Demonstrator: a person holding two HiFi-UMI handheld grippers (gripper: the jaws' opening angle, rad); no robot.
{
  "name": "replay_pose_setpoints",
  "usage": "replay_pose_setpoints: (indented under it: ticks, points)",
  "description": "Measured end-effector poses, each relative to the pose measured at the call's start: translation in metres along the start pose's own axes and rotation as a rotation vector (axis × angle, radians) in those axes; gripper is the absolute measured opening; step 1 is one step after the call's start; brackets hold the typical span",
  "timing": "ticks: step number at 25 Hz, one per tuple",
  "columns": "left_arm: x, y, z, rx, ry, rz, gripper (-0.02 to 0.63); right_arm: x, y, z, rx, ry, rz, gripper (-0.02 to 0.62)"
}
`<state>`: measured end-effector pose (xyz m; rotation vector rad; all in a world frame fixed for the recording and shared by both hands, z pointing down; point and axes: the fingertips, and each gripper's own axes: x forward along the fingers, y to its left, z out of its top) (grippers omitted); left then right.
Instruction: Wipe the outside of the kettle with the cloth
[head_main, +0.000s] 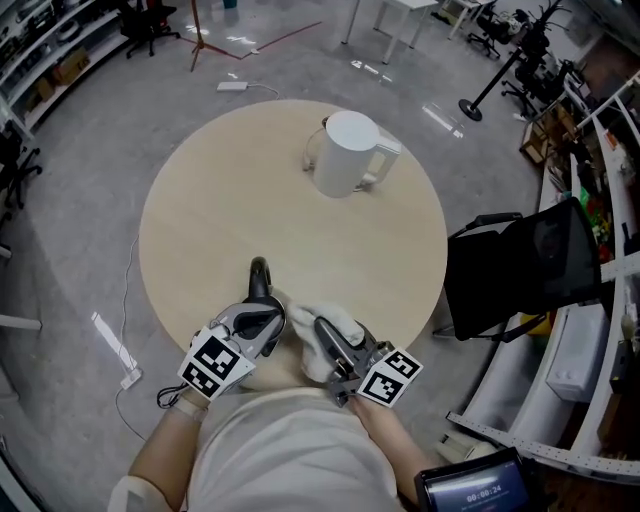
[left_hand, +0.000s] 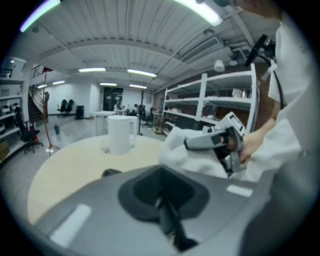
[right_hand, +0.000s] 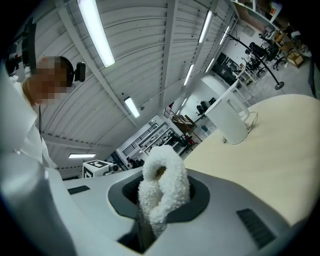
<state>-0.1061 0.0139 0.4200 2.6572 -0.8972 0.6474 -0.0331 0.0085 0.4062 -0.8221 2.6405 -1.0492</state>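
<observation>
One kettle (head_main: 350, 152), one cloth (head_main: 303, 322), one table (head_main: 210, 230), one left gripper (head_main: 259, 270), one right gripper (head_main: 323, 327).

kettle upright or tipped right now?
Upright. The kettle stands on its base at the far side of the round table, and its sides run vertical in the left gripper view.

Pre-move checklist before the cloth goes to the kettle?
1. Fluffy white cloth clamped in right claw: ok.
2. Left claw shut, empty, free to steady: ok.
3. White plastic kettle upright on round beige table: ok.
4. Tabletop between cloth and kettle bare: ok.
5. Kettle steadied by a claw: not ok, neither touches it.
6. Kettle empty and cool: cannot tell.
</observation>
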Motion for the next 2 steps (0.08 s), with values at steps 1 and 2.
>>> replay_pose_setpoints:
  ticks: [1,2]
  points:
    - [0.0013,-0.0005,0.0005,0.017,0.008,0.003,-0.003,-0.0009,-0.0016,0.0004,0.006,-0.001,-0.006,0.074]
    - [0.0027,-0.0012,0.0009,0.034,0.017,0.006,-0.003,-0.0019,-0.0033,0.0009,0.012,-0.003,-0.011,0.074]
